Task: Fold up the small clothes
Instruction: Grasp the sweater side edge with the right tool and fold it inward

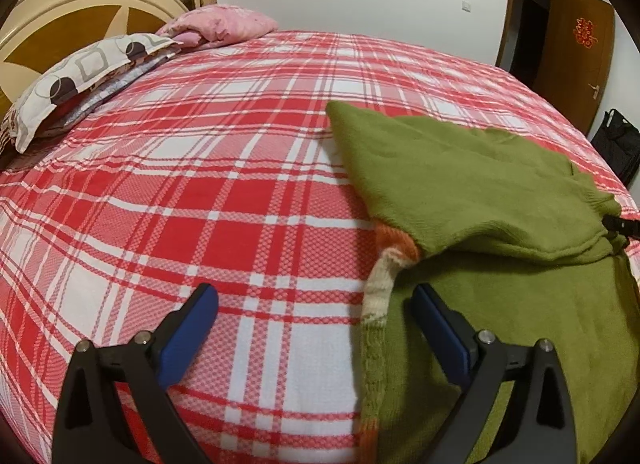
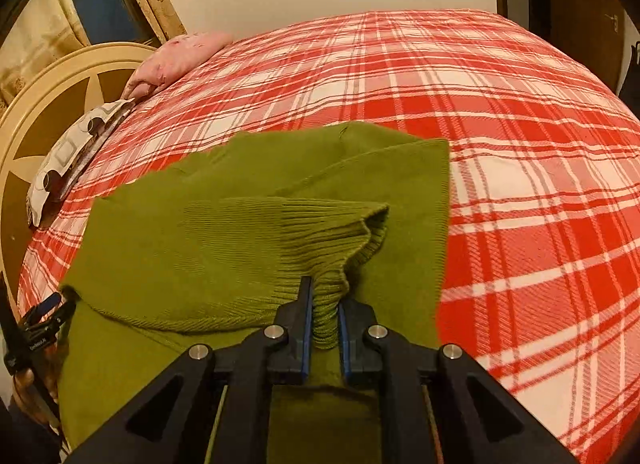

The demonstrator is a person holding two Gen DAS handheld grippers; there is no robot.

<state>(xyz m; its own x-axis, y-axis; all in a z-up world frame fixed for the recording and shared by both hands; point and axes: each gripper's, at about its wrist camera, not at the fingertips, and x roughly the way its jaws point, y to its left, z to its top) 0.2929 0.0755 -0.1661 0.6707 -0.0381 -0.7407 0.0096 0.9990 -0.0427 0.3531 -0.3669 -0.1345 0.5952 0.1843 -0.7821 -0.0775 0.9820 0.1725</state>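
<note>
- One bed [image 1: 224, 168], covered with a single red-and-white plaid sheet, carries everything here.
- One green sweater [image 1: 472, 184] lies on the bed; in the left wrist view it takes up the right side, partly folded over itself, with an orange and cream striped band [image 1: 390, 260] showing along its near edge.
- Two hand-held grippers are at work, one per hand.
- The left hand-held gripper [image 1: 316, 296] hangs over the sweater's striped edge with its two blue pads [image 1: 188, 338] spread wide; one finger is over bare sheet, the other over green knit, and nothing sits between them.
- The right hand-held gripper [image 2: 323, 314] has its two fingers drawn close together, pinching one ribbed cuff [image 2: 340, 240] of the sweater; the sleeve is bunched between the pads and lifted over the sweater's body [image 2: 192, 224].
- The right one's tip also peeks in at the right edge of the left wrist view, touching the green fabric.
- Two pillows sit near the head of the bed: one pink pillow [image 1: 224, 22] and one white patterned pillow [image 1: 80, 76] with dark circles.
- One cream and brown headboard [image 1: 76, 16] stands behind them.
- One brown door [image 1: 576, 52] with a red decoration is across the room, and one black bag [image 1: 616, 144] rests near it.
</note>
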